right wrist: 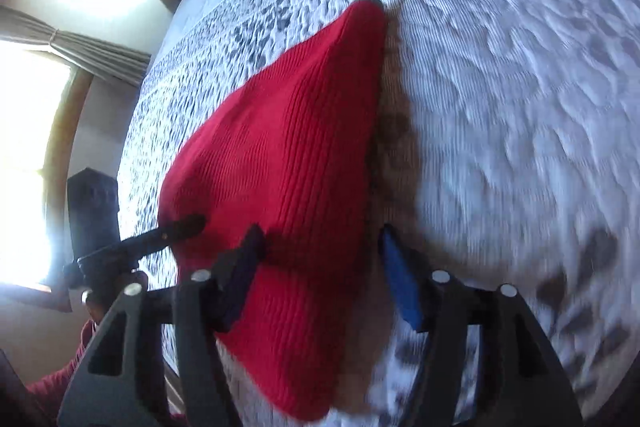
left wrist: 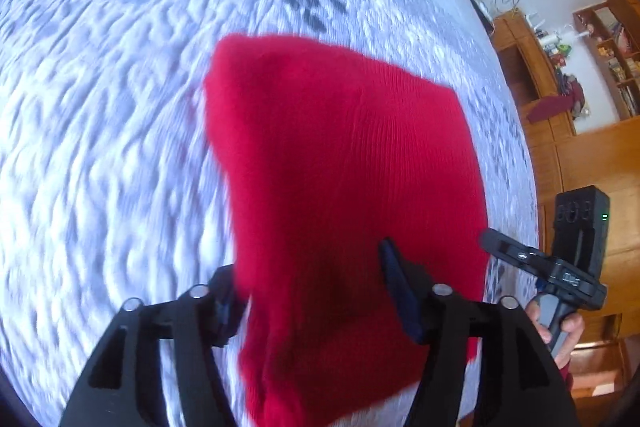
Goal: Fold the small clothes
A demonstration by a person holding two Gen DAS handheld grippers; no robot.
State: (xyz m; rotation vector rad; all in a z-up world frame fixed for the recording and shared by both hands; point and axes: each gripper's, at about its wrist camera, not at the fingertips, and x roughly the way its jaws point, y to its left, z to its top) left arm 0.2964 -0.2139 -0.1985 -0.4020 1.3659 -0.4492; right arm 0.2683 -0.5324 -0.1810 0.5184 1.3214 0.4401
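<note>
A red ribbed knit garment lies folded on the white and grey patterned bed cover. Its near edge hangs between the fingers of my left gripper, whose jaws stand wide apart; the cloth covers the left finger and the pads do not press on it. In the right wrist view the same garment runs out to a narrow far end. My right gripper is open around the garment's near right edge, and its blue right pad is clear of the cloth. Each gripper's tip shows at the other view's edge.
The bed cover spreads wide around the garment. Wooden shelves and cabinets stand beyond the bed's right edge. A bright window with a curtain is on the left. A hand holds the right gripper's handle.
</note>
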